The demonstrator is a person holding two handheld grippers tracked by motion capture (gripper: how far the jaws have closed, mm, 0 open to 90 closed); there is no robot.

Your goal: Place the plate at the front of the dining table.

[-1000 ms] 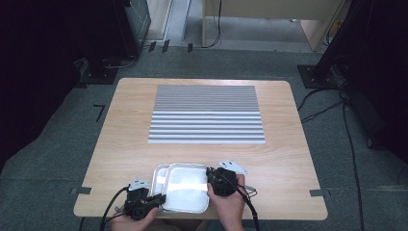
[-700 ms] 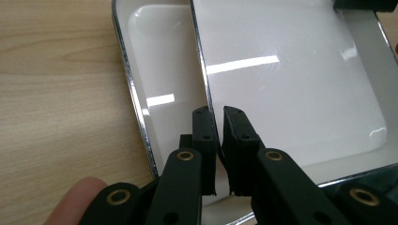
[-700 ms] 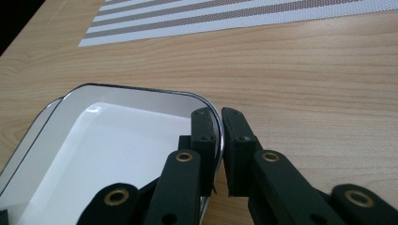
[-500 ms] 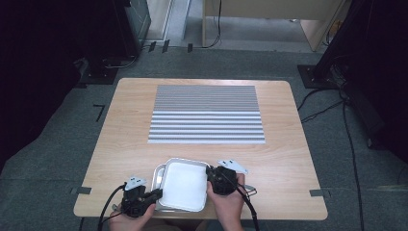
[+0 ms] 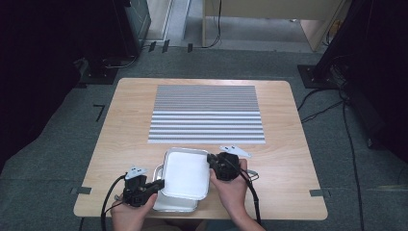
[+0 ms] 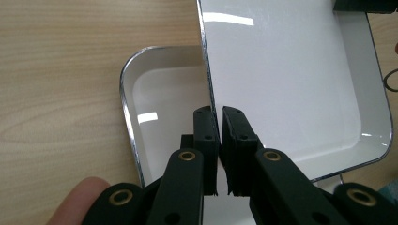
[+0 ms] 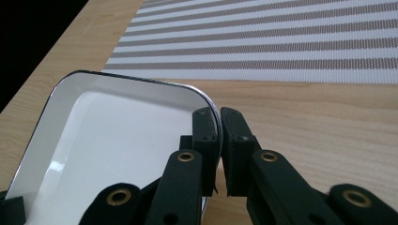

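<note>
High view: the wooden table (image 5: 125, 130) carries a striped placemat (image 5: 207, 114) at its centre, and at 6 o'clock of the placemat, near the table's front edge, sit two white trays. The upper tray (image 5: 186, 174) overlaps the lower tray (image 5: 174, 204), whose rim shows at 7 o'clock of the upper one. The left gripper (image 5: 156, 185) meets the upper tray's edge at 9 o'clock; the right gripper (image 5: 210, 163) meets the opposite edge at 3 o'clock. Left gripper view: the left gripper (image 6: 219, 140) has its jaws drawn narrow, clamping the metal rim of the upper tray (image 6: 291, 84) between the pads. The lower tray (image 6: 159, 98) lies beneath, offset toward 9 o'clock, resting on the table (image 6: 61, 70). Right gripper view: the right gripper (image 7: 219, 140) has its jaws likewise narrow, pinching the rim near a rounded corner of the upper tray (image 7: 117, 136). The placemat (image 7: 281, 42) lies beyond at 12 o'clock, apart from the tray.
</note>
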